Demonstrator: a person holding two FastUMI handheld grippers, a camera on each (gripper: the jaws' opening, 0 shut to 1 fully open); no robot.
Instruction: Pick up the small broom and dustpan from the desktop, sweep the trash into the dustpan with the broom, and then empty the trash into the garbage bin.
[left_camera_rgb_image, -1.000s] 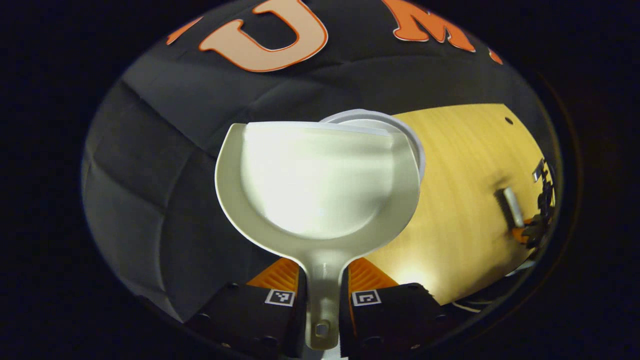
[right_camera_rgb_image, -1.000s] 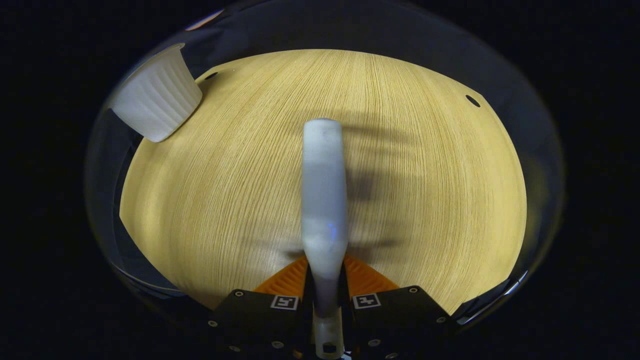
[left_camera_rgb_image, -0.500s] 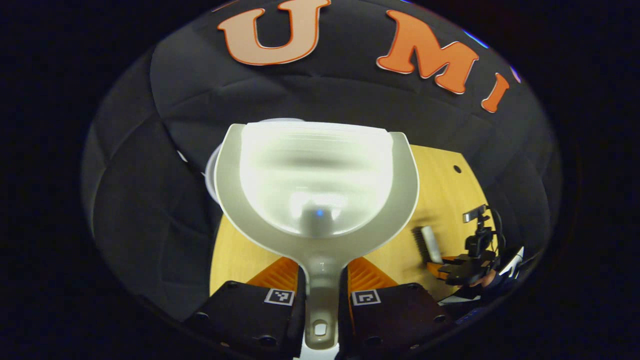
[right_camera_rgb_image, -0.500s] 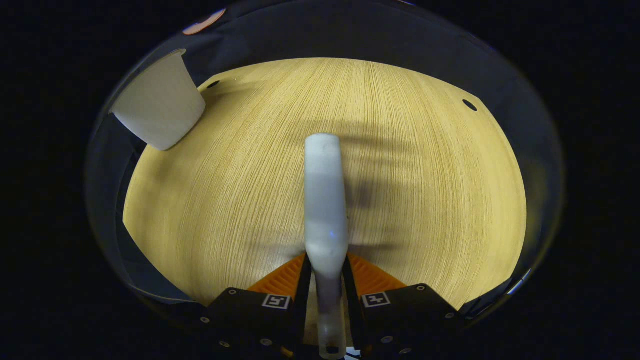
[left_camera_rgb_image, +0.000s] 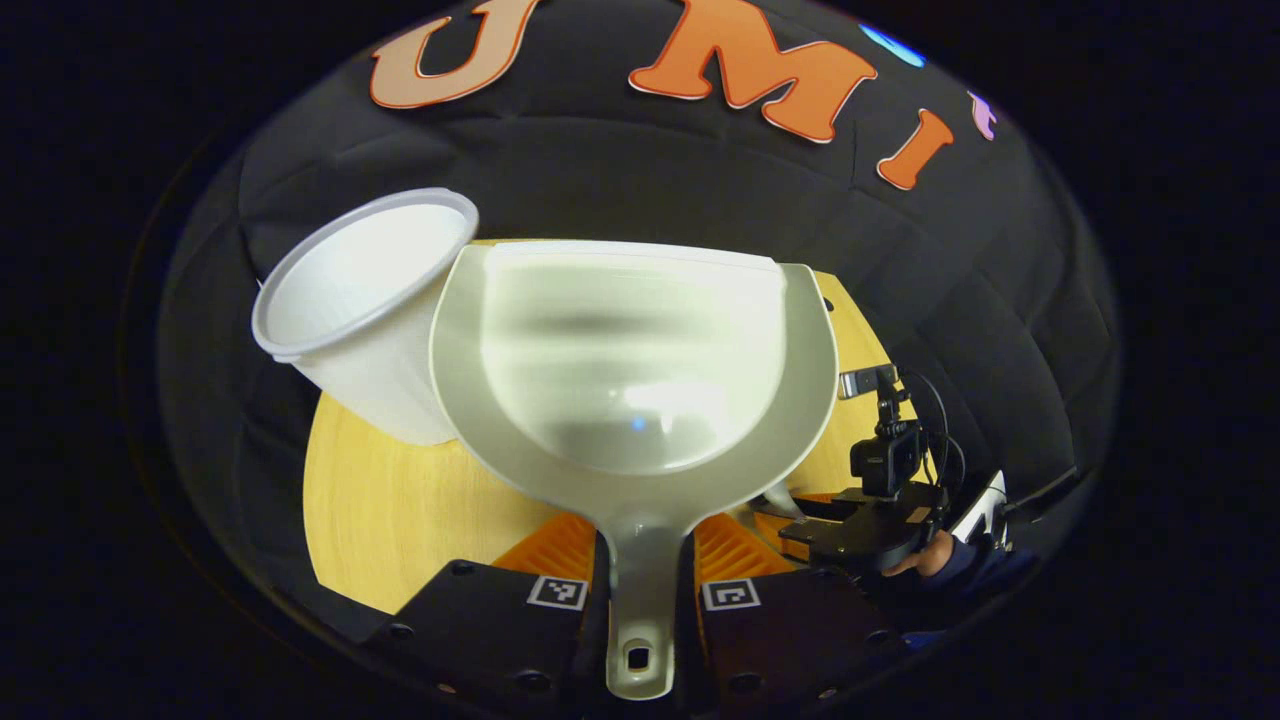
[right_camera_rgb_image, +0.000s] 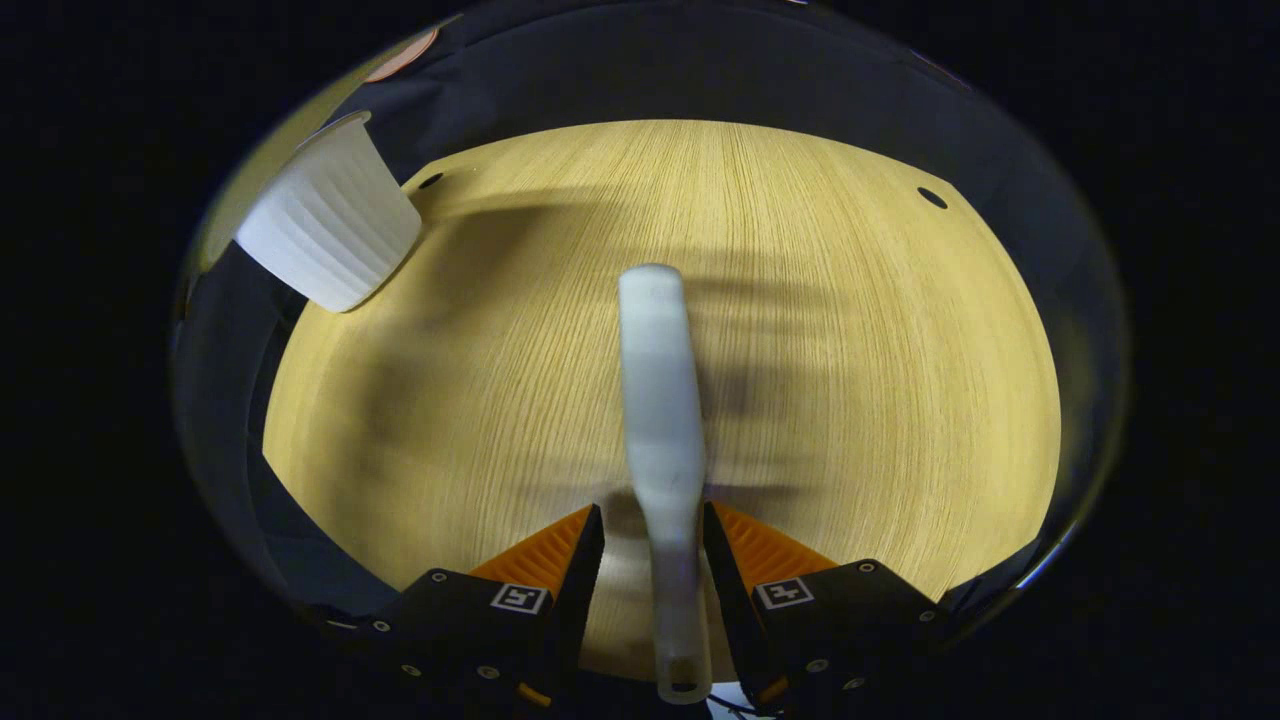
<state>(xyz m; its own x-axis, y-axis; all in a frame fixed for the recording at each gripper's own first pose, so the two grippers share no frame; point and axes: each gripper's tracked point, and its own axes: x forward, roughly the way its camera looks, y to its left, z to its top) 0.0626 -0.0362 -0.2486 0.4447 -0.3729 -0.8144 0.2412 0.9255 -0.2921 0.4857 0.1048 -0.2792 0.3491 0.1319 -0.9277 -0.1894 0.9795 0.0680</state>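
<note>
Left gripper (left_camera_rgb_image: 640, 590): clamped tight on the dustpan handle, 1 finger on each side, no gap that I can see.
Dustpan (left_camera_rgb_image: 632, 360): held up off the table in the left gripper view, open scoop facing the camera, flat front lip at the far end. The inside looks bare and shiny, I can't spot any trash in it.
Garbage bin (left_camera_rgb_image: 365, 300): white ribbed tub just left of the dustpan, its side tucked behind the pan's left rim. It looks tilted in this fisheye, mouth toward the upper left. Can't tell if the 2 actually touch. In the right gripper view it sits at the far left corner of the table (right_camera_rgb_image: 850, 400).
Right gripper (right_camera_rgb_image: 655, 560): fingers spread a bit, with a sliver of daylight on both sides of the broom handle, so it looks let go rather than squeezing. In the left gripper view it's low on the right with a hand (left_camera_rgb_image: 925, 555) behind it.
Broom (right_camera_rgb_image: 662, 400): white, lying lengthwise straight away from the right gripper, handle end between the 2 fingers, far end out over the middle of the table. Whether it's resting flat on the wood I can't say for sure, but its shadow falls right beside it.
Table: pale wood grain, with 2 small dark holes near the far corners.
</note>
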